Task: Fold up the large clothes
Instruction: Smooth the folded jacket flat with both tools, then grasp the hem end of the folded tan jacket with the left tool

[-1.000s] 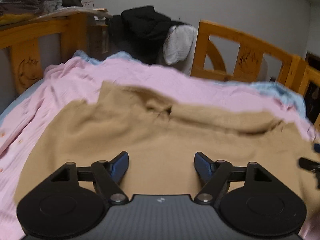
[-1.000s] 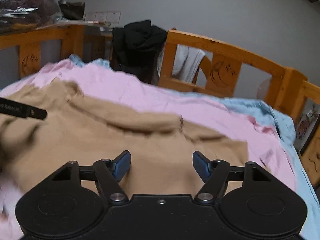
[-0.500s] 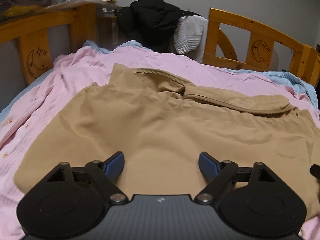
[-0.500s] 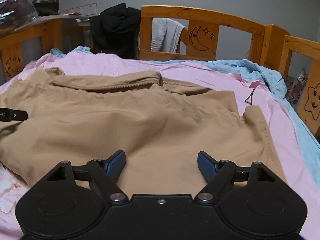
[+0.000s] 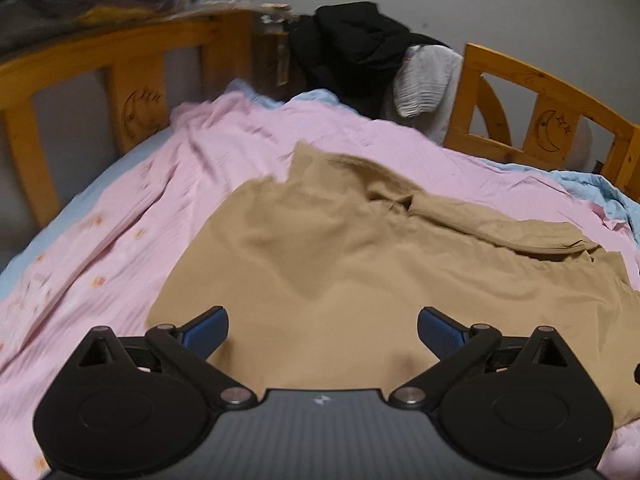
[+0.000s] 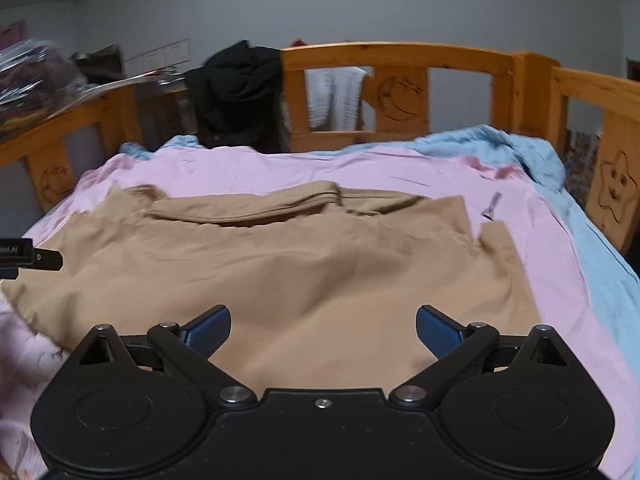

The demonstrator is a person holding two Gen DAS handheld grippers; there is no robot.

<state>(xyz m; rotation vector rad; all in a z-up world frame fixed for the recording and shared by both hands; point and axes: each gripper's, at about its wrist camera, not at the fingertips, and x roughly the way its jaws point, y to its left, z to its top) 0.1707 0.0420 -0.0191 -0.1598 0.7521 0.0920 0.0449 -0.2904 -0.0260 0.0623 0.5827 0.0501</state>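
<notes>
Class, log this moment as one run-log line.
left gripper: open, just widened, empty | right gripper: same | tan garment: lying on pink sheet

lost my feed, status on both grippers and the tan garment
Left gripper and right gripper open, jaws just widened, nothing between them. Tan cotton garment lies spread on pink sheet. Nothing in the way.

A: Tan garment, large, plain fabric. Spread mostly flat on the bed, lower centre of both frames.

B: Folds?

A: One long folded band across its far edge, upper centre. Rumpled ridge at the far left corner in the left wrist view. Right edge has a notch.
</notes>
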